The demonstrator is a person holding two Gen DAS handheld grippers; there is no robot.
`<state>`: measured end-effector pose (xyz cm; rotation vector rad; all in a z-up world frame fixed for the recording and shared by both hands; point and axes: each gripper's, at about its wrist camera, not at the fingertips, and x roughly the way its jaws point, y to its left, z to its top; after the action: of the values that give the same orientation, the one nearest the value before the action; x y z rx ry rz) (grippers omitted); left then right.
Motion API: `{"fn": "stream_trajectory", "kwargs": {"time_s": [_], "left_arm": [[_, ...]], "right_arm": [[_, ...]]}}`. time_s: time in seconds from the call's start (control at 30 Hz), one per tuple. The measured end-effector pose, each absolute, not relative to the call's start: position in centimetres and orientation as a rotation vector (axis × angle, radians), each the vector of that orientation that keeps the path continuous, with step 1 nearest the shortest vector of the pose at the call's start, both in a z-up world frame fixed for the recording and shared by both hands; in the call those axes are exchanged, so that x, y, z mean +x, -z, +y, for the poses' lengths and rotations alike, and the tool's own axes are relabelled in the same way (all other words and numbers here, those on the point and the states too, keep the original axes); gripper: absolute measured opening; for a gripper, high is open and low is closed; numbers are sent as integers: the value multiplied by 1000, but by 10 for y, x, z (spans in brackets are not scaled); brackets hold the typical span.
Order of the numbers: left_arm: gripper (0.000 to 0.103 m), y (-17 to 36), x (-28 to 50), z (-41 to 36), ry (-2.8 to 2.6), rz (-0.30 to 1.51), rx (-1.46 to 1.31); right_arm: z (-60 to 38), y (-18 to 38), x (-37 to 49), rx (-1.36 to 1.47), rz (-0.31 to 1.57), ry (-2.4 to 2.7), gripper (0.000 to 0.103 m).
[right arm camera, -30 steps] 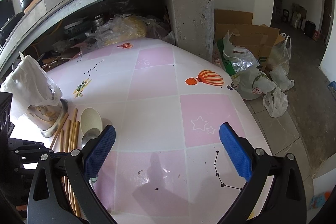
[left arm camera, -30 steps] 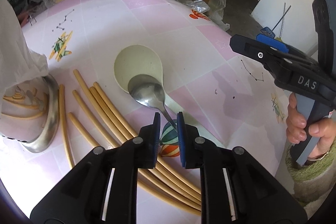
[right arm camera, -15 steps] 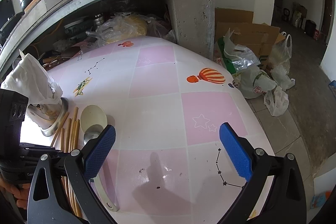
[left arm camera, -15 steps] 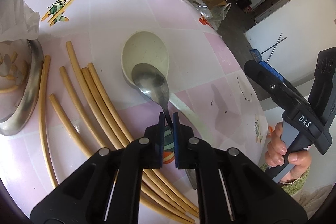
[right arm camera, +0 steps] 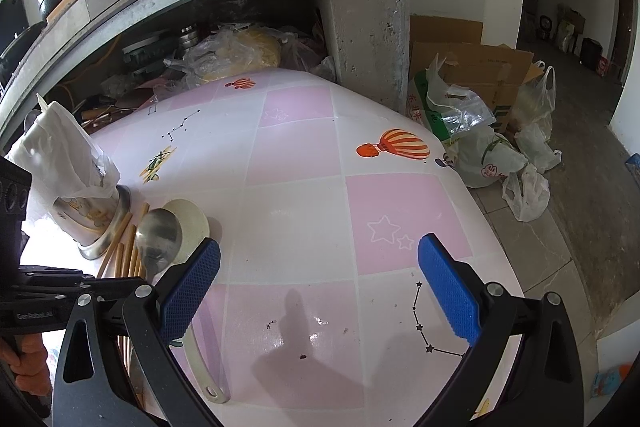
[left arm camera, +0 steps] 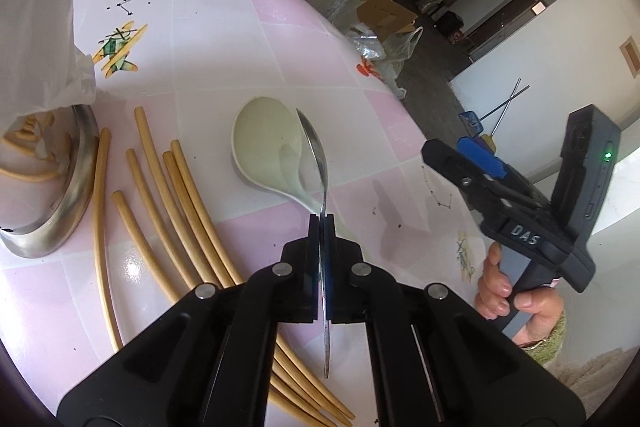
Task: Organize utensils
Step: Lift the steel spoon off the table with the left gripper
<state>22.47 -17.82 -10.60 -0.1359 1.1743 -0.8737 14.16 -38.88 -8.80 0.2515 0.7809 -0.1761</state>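
Early stage — of the loose utensils, only the shiny steel spoon [left arm camera: 316, 155] is picked up, pinched by its handle in the clenched left gripper [left arm camera: 321, 223], bowl turned on edge above the cream plastic ladle [left arm camera: 266, 151]. Tan wooden chopsticks [left arm camera: 176, 203] lie scattered on the pink-checked tablecloth [left arm camera: 224, 39] beside the steel holder cup [left arm camera: 60, 203]. The right gripper [right arm camera: 316, 291] hangs wide apart — empty.

Left gripper [left arm camera: 321, 223] clamped tight — right gripper [right arm camera: 318, 285] jaws wide apart, angled downward.
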Motion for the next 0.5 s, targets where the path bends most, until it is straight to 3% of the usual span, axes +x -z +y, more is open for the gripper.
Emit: {"fn": "stream_trajectory", "kwargs": {"time_s": [0.5], "left_arm": [[1, 37, 186, -106, 830, 1030, -157]], "right_arm": [[-381, 72, 133, 240, 753, 163, 96]]}}
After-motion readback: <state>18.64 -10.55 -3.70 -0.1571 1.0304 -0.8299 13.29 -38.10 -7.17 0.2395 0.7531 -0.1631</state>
